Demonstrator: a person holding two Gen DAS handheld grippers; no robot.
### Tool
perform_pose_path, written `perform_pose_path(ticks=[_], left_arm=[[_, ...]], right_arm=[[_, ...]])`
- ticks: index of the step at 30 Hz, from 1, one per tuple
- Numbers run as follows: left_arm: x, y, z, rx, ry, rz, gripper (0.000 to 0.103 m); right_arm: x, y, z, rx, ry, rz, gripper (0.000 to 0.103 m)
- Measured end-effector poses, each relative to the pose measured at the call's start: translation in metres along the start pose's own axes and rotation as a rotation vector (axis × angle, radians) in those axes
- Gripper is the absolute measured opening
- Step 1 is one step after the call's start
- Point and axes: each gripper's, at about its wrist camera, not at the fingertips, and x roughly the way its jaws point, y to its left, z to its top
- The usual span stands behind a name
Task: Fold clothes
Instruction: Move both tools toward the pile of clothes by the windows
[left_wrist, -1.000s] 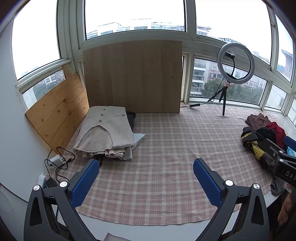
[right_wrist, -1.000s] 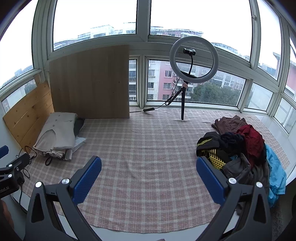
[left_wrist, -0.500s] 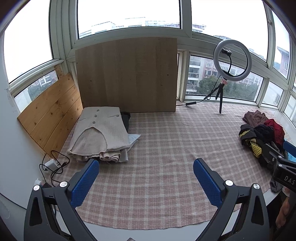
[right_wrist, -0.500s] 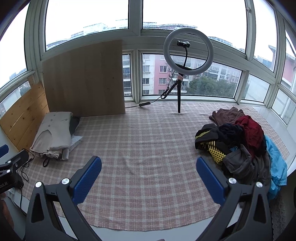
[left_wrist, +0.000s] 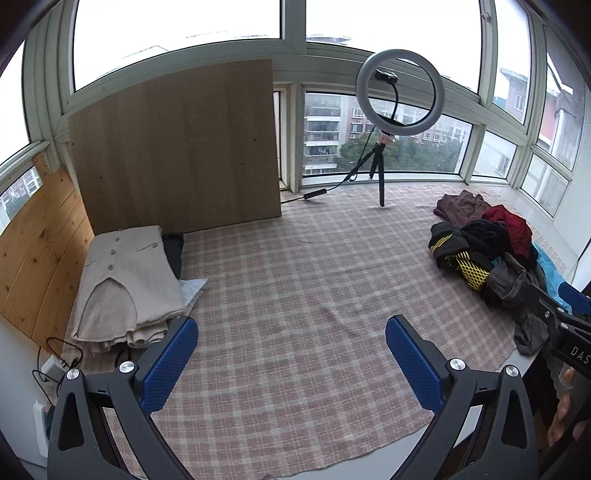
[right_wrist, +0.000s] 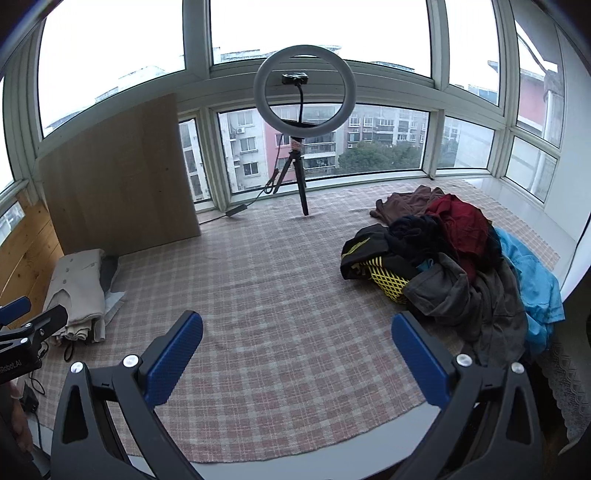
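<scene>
A heap of unfolded clothes in black, red, grey, brown and blue lies at the right of the checked cloth; it also shows in the left wrist view. A stack of folded beige clothes lies at the left by the wooden boards, also seen in the right wrist view. My left gripper is open and empty above the cloth's near part. My right gripper is open and empty above the cloth, left of the heap.
A ring light on a tripod stands at the back with its cable on the cloth. A wooden board leans against the windows, a pine panel at the left. A power strip and cables lie at the near left edge.
Both grippers have swung to the right, so the clothes heap sits nearer the middle of each view. Both stay open and empty.
</scene>
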Motion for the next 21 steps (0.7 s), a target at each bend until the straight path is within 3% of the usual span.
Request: perform_pose_path(ticks=[7,11,21], left_arm=[[0.016,-0.039,0.010,0.072,0.024,-0.057,0.102],[0.028,-0.056,0.015,0.078,0.044,-0.054,0.102],[0.062,-0.096,0.047,0.014,0.075,0.030,0.102]], right_arm=[[0.009,-0.045,0.004,0.056,0.024,-0.054,0.103],[0.016,-0.081,0.011,0.073,0.007,-0.068,0.103],[0.073,-0.230,0.050,0.203,0.027,-0.094,0.103]])
